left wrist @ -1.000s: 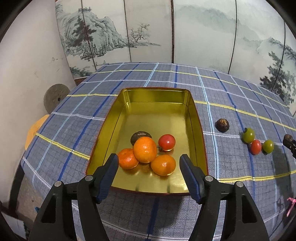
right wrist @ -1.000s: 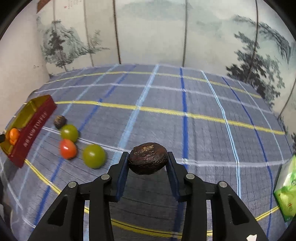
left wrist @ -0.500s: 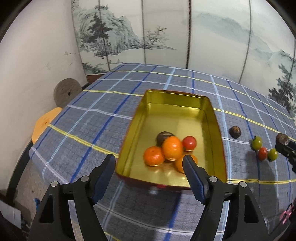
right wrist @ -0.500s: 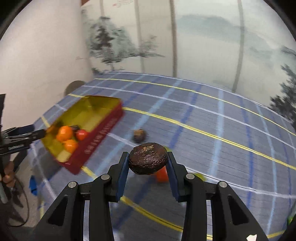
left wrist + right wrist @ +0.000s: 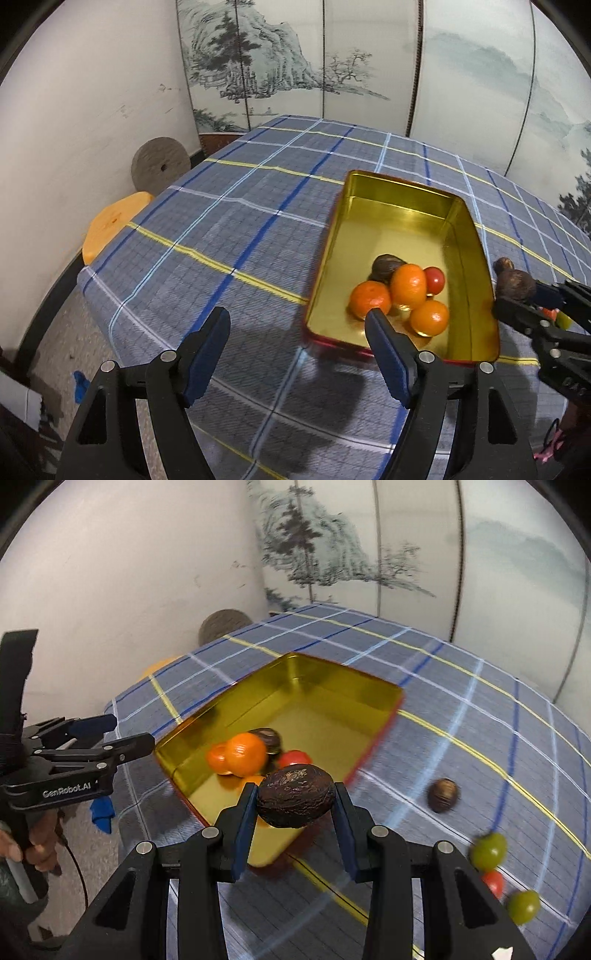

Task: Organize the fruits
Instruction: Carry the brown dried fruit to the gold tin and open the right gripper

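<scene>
A: Five pcs are in the gold tin (image 5: 476, 236) already: three oranges (image 5: 408, 286), one red tomato (image 5: 434, 279), one dark wrinkled fruit (image 5: 384, 264) tucked behind the oranges.

B: What's left outside?

A: Four on the checked cloth (image 5: 461, 716), per right wrist view: a dark nut-like fruit (image 5: 443, 794) near the tin's right side, then two green tomatoes (image 5: 488, 850) w/ a red one (image 5: 493, 882) between them, further off. Plus the one in transit.

B: So roughly halfway?

A: Bit past, judging by the count. Five in, one on the way, four to go.

B: Right gripper?

A: The right gripper (image 5: 295, 805) is clamped on a dark wrinkled avocado-like fruit (image 5: 295, 797), both pads pressing its sides. It's up off the cloth, over the tin's near corner in that view. From the left wrist cam it sits just beside the tin's right wall, approx level w/ the pile.

B: And left?

A: The left gripper (image 5: 297, 350) has jaws standing wide, having just been opening a bit more; nothing between them, nothing touched. It hangs over bare cloth just left of the tin's near edge. A hand (image 5: 37, 845) on its handle shows at the edge of the right wrist view.

B: Next call?

A: Likely a release into the tin's clear far half, so the pile isn't knocked.
</scene>
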Tool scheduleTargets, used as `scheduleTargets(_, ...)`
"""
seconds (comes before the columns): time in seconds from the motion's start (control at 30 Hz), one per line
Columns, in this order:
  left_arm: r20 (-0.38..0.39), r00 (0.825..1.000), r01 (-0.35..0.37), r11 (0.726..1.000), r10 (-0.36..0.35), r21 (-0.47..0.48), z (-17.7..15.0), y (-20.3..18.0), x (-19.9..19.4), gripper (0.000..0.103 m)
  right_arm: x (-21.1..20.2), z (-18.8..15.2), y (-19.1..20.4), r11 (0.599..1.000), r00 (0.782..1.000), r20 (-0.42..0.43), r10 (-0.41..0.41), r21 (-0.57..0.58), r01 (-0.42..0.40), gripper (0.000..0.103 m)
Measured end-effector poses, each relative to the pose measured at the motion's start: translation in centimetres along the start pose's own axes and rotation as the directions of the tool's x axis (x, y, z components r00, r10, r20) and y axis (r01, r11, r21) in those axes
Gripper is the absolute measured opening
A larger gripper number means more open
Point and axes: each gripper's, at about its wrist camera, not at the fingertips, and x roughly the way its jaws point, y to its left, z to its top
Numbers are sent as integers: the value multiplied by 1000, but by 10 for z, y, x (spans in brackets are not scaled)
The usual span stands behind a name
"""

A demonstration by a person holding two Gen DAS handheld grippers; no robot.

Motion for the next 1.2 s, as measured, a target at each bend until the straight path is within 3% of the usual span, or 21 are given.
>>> scheduleTargets(0.67,-22,999,-24,1000,24,-16,-6,18,6,76,66,12,21,997,996,-83,-28,-80,21,37)
scheduleTargets(1.2,-29,1000,-4,1000,4,-4,-6,8,6,76,58,16,23,997,998,-63,-21,-79,16,39)
